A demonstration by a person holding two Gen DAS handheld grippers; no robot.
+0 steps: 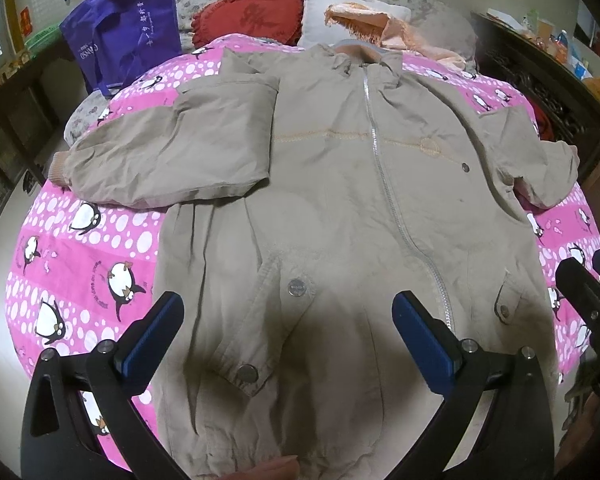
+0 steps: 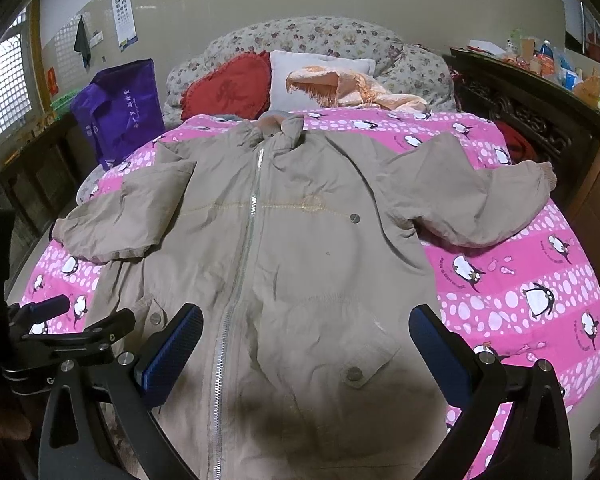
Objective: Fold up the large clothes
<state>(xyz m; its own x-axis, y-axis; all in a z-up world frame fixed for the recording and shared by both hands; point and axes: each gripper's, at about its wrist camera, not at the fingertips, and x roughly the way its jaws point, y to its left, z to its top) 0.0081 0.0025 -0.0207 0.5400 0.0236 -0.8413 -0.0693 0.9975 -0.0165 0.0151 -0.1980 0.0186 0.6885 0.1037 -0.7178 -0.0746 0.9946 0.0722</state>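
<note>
Jacket (image 1: pixel 340 208) lies zipped, front up, on our pink penguin quilt (image 1: pixel 80 248). Left gripper (image 1: pixel 288 316) and right gripper (image 2: pixel 306 330) hover wide open, empty. Only the right view's upper left shows a wall chart (image 2: pixel 123 16).

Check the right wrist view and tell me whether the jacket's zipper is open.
No; the zipper runs closed down the jacket from collar to hem.

Lit softly and evenly indoors, with daylight through the lattice window (image 2: pixel 2 88) at far left. Dark shadow pooled on the jacket (image 1: pixel 340 208) near the bed's foot edge. Bent hard at the edges by fisheye, black in the corners. Mostly sharp; slightly soft nearest the lens.
</note>
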